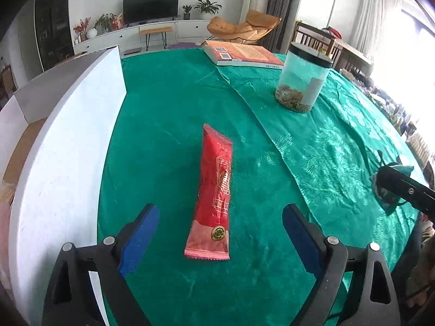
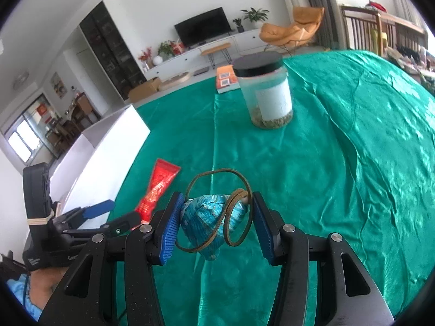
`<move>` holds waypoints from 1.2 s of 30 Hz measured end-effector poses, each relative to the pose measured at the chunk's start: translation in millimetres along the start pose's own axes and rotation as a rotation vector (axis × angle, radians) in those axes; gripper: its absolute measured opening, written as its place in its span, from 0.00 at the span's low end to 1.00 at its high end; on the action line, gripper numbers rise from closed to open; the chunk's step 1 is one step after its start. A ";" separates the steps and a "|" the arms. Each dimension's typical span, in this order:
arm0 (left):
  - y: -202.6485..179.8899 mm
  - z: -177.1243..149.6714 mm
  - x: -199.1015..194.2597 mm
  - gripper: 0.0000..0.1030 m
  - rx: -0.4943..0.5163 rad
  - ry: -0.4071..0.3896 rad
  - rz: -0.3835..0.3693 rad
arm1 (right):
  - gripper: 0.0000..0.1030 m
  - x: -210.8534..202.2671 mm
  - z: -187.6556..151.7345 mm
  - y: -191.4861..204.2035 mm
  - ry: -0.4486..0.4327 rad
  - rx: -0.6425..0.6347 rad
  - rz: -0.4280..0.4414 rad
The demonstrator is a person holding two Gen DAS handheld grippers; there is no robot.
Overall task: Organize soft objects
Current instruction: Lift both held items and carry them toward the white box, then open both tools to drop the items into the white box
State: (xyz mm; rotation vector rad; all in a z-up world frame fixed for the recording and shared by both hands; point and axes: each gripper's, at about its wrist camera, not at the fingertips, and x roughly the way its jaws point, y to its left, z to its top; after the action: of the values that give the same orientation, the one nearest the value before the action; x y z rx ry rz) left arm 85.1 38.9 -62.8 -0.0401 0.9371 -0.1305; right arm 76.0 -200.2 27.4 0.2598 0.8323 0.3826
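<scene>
A red foil packet (image 1: 216, 190) lies flat on the green tablecloth (image 1: 176, 103), lengthwise between the fingers of my left gripper (image 1: 220, 222), which is open and apart from it. The packet also shows in the right wrist view (image 2: 157, 187). My right gripper (image 2: 214, 222) is shut on a small teal fabric pouch (image 2: 209, 217) with a looped brown cord (image 2: 236, 190) and holds it over the cloth. In the left wrist view the pouch (image 1: 391, 187) and the right gripper's finger (image 1: 405, 187) show at the right edge.
A white box (image 1: 68, 141) stands along the left side of the table. A clear jar with a black lid (image 1: 301, 78) stands further back, and an orange book (image 1: 242, 54) lies at the far edge. My left gripper shows in the right wrist view (image 2: 103, 217).
</scene>
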 end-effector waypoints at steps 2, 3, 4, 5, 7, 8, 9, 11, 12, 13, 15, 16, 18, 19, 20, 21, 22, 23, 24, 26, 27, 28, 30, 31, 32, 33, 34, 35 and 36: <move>-5.9 2.5 18.2 0.85 0.020 0.029 0.036 | 0.51 0.0 -6.3 -8.5 0.002 0.038 0.005; -7.5 3.6 25.4 0.79 0.032 0.035 0.051 | 0.51 -0.4 -8.5 -11.7 0.003 0.050 0.005; -8.9 3.8 33.3 0.74 0.046 0.049 0.075 | 0.51 -1.1 -9.8 -13.7 0.002 0.054 0.003; -10.2 4.0 38.3 0.65 0.055 0.049 0.085 | 0.51 -2.6 -10.2 -14.8 0.001 0.053 -0.001; -8.8 5.3 35.3 0.32 0.051 0.024 0.088 | 0.51 -8.5 -9.5 -15.0 -0.008 0.042 -0.010; -8.0 6.4 33.6 0.25 0.053 0.025 0.095 | 0.51 -11.6 -9.4 -14.6 -0.016 0.036 -0.014; -6.2 6.9 29.5 0.20 0.049 0.015 0.086 | 0.51 -15.4 -8.1 -14.1 -0.024 0.031 -0.019; 0.5 7.1 15.9 0.20 0.011 -0.013 0.049 | 0.51 -23.6 -5.2 -12.4 -0.040 0.025 -0.024; 3.6 7.5 7.4 0.20 -0.018 -0.027 0.016 | 0.51 -26.5 -3.1 -11.2 -0.047 0.024 -0.023; 7.6 8.1 -2.5 0.20 -0.049 -0.038 -0.023 | 0.51 -29.2 -0.8 -9.3 -0.052 0.023 -0.020; 14.8 11.5 -29.9 0.20 -0.091 -0.073 -0.097 | 0.51 -34.4 4.6 -1.1 -0.059 0.012 -0.012; 19.4 13.8 -46.5 0.20 -0.103 -0.095 -0.128 | 0.51 -36.6 7.4 5.3 -0.060 0.004 -0.005; 33.3 19.3 -83.6 0.20 -0.126 -0.147 -0.166 | 0.51 -40.8 13.3 23.9 -0.058 -0.021 0.018; 42.4 20.4 -102.1 0.20 -0.134 -0.173 -0.170 | 0.51 -43.0 17.3 37.7 -0.057 -0.043 0.035; 55.1 20.5 -124.2 0.20 -0.137 -0.204 -0.158 | 0.51 -44.8 20.9 52.0 -0.056 -0.066 0.052; 66.4 19.3 -141.2 0.20 -0.135 -0.226 -0.135 | 0.51 -46.2 23.8 67.6 -0.054 -0.090 0.075; 79.8 16.0 -157.3 0.20 -0.135 -0.244 -0.103 | 0.51 -48.0 26.3 85.7 -0.052 -0.120 0.104; 94.4 11.3 -171.7 0.20 -0.138 -0.256 -0.065 | 0.51 -49.5 28.2 106.4 -0.048 -0.151 0.142; 111.3 4.5 -185.0 0.20 -0.148 -0.263 -0.015 | 0.51 -50.2 28.9 126.1 -0.040 -0.176 0.185; 145.2 -11.9 -202.9 0.20 -0.171 -0.254 0.101 | 0.51 -47.4 27.8 168.7 0.000 -0.219 0.295; 160.0 -20.5 -207.1 0.21 -0.184 -0.237 0.156 | 0.51 -44.3 25.5 188.7 0.026 -0.240 0.343; 173.9 -29.6 -209.5 0.22 -0.195 -0.214 0.207 | 0.51 -39.7 21.9 211.6 0.060 -0.266 0.394; 201.6 -49.8 -208.9 0.33 -0.231 -0.154 0.298 | 0.52 -28.8 12.9 246.5 0.125 -0.303 0.462; 212.7 -60.1 -208.3 0.41 -0.257 -0.131 0.321 | 0.52 -22.0 7.6 262.4 0.162 -0.318 0.487; 222.4 -70.6 -208.5 0.66 -0.288 -0.122 0.325 | 0.56 -13.9 1.7 278.0 0.203 -0.339 0.501; 229.1 -81.1 -210.0 0.87 -0.320 -0.127 0.325 | 0.60 -6.2 -3.7 290.5 0.237 -0.358 0.504; 232.2 -88.7 -213.4 0.91 -0.341 -0.149 0.328 | 0.64 2.3 -9.4 301.5 0.269 -0.374 0.511; 232.2 -94.3 -216.0 0.92 -0.352 -0.168 0.331 | 0.68 8.8 -12.2 306.4 0.286 -0.377 0.512; 232.0 -97.6 -216.6 0.92 -0.354 -0.172 0.330 | 0.68 14.3 -15.9 309.8 0.302 -0.373 0.508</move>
State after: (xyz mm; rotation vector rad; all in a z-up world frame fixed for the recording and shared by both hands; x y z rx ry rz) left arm -98.2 299.1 31.7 -0.2193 0.7738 0.3408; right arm 2.2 86.1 122.2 0.0605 0.9676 1.0607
